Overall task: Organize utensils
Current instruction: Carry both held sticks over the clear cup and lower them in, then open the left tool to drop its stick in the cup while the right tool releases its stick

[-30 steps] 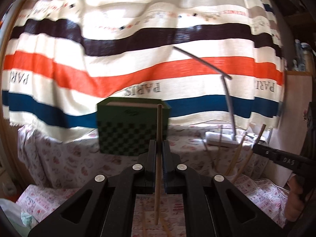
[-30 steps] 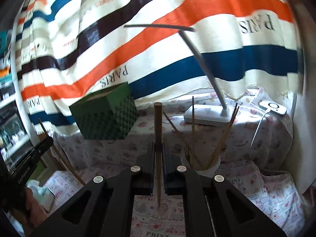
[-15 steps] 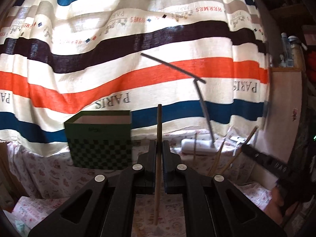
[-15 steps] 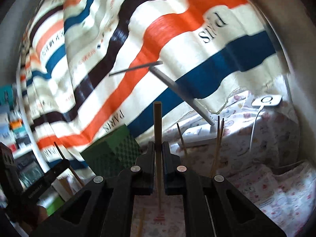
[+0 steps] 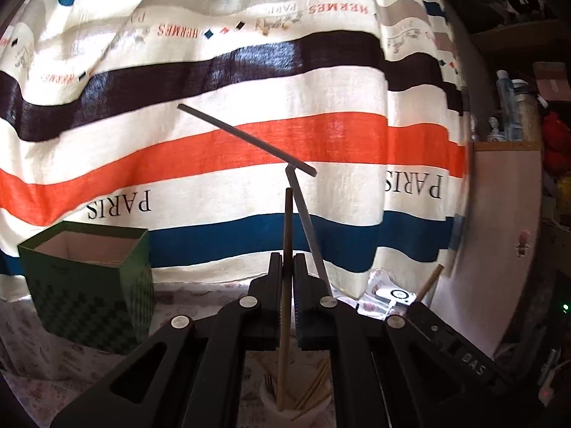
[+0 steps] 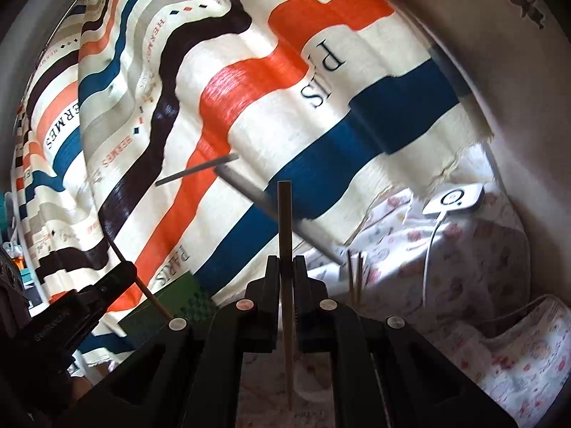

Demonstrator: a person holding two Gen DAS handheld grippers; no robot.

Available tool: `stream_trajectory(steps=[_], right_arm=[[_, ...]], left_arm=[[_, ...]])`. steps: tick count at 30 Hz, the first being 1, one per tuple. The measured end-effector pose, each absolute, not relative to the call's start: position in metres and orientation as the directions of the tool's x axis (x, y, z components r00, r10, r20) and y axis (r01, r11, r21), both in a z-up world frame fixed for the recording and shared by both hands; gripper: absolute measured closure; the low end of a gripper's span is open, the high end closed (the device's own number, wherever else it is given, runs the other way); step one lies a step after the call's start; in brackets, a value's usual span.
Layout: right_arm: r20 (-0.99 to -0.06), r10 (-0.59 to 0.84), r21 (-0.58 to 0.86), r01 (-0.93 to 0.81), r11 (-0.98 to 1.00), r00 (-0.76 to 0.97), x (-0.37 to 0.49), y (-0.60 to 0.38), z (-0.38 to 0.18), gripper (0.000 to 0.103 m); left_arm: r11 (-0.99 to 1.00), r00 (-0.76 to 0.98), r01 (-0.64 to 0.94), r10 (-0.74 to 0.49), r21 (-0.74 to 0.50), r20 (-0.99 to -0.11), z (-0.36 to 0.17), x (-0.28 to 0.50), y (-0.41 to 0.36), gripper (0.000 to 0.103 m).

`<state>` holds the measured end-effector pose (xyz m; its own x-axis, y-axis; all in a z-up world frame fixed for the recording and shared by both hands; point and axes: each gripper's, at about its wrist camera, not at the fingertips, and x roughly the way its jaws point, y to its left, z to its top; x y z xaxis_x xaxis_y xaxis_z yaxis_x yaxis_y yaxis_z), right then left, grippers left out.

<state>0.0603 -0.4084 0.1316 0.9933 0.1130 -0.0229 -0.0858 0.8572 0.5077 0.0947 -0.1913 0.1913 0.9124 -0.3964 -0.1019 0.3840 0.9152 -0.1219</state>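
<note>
The left hand-held gripper (image 5: 287,278), clamped on a slim wooden chopstick (image 5: 285,285), has swung across to sit directly above the white cup of utensils (image 5: 296,404), so a drop-in looks near. The right hand-held gripper (image 6: 286,278) pinches a second wooden chopstick (image 6: 285,249), now rolled sideways beside it.

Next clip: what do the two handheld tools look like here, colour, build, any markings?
Both are matte black plastic. The left tool and right tool each have two flat fingers on angular arms with triangular cut-outs and round silver rivets. Seen side-on from the other camera, each body carries pale lettering, too blurred to read fully. No cables or sleeves show.
</note>
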Motion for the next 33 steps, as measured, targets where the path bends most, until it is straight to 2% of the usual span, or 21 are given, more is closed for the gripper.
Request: stream_trajectory(steps=[2, 6, 10, 13, 17, 19, 21, 24, 28, 29, 30, 32, 33], right_arm=[[-0.023, 0.087, 0.501, -0.063, 0.863, 0.996, 0.068, -0.412, 0.133, 0.095], [-0.027, 0.046, 0.478, -0.028, 0.878, 0.999, 0.082, -0.413, 0.132, 0.095], [-0.037, 0.031, 0.467, -0.01, 0.884, 0.999, 0.088, -0.414, 0.128, 0.095], [-0.015, 0.058, 0.501, -0.043, 0.864, 0.998, 0.087, -0.417, 0.133, 0.095], [0.015, 0.022, 0.467, -0.026, 0.884, 1.0, 0.086, -0.411, 0.145, 0.095], [0.0, 0.009, 0.438, -0.008, 0.899, 1.0, 0.091, -0.405, 0.144, 0.095], [-0.022, -0.039, 0.365, 0.044, 0.93, 0.999, 0.099, -0.394, 0.139, 0.095], [-0.102, -0.05, 0.265, 0.076, 0.961, 0.993, 0.119, -0.379, 0.125, 0.095], [-0.192, -0.01, 0.254, 0.059, 0.965, 0.981, 0.132, -0.374, 0.112, 0.095], [-0.215, 0.009, 0.259, 0.048, 0.965, 0.977, 0.134, -0.372, 0.109, 0.095], [-0.233, 0.014, 0.259, 0.048, 0.965, 0.972, 0.136, -0.371, 0.107, 0.095], [-0.252, -0.01, 0.226, 0.069, 0.972, 0.968, 0.136, -0.365, 0.105, 0.095], [-0.251, -0.025, 0.207, 0.079, 0.975, 0.968, 0.134, -0.363, 0.105, 0.095]], left_arm=[[0.903, 0.901, 0.401, -0.419, -0.155, -0.112, 0.188, 0.111, -0.195, 0.098], [0.922, 0.918, 0.367, -0.38, -0.122, -0.11, 0.176, 0.128, -0.206, 0.098], [0.916, 0.904, 0.369, -0.393, -0.155, -0.17, 0.154, 0.143, -0.209, 0.098], [0.921, 0.899, 0.355, -0.383, -0.161, -0.211, 0.138, 0.15, -0.21, 0.098], [0.906, 0.863, 0.363, -0.415, -0.216, -0.288, 0.122, 0.164, -0.204, 0.098], [0.903, 0.849, 0.365, -0.423, -0.228, -0.318, 0.114, 0.17, -0.201, 0.098], [0.913, 0.854, 0.363, -0.405, -0.183, -0.326, 0.109, 0.169, -0.203, 0.098], [0.92, 0.858, 0.365, -0.391, -0.14, -0.331, 0.104, 0.165, -0.205, 0.097], [0.928, 0.868, 0.355, -0.372, -0.111, -0.33, 0.107, 0.159, -0.201, 0.097], [0.931, 0.872, 0.348, -0.363, -0.107, -0.328, 0.108, 0.157, -0.198, 0.094], [0.934, 0.875, 0.342, -0.357, -0.104, -0.326, 0.11, 0.154, -0.194, 0.086], [0.937, 0.882, 0.333, -0.348, -0.102, -0.317, 0.115, 0.148, -0.185, 0.077], [0.94, 0.887, 0.327, -0.34, -0.096, -0.313, 0.117, 0.145, -0.18, 0.075]])
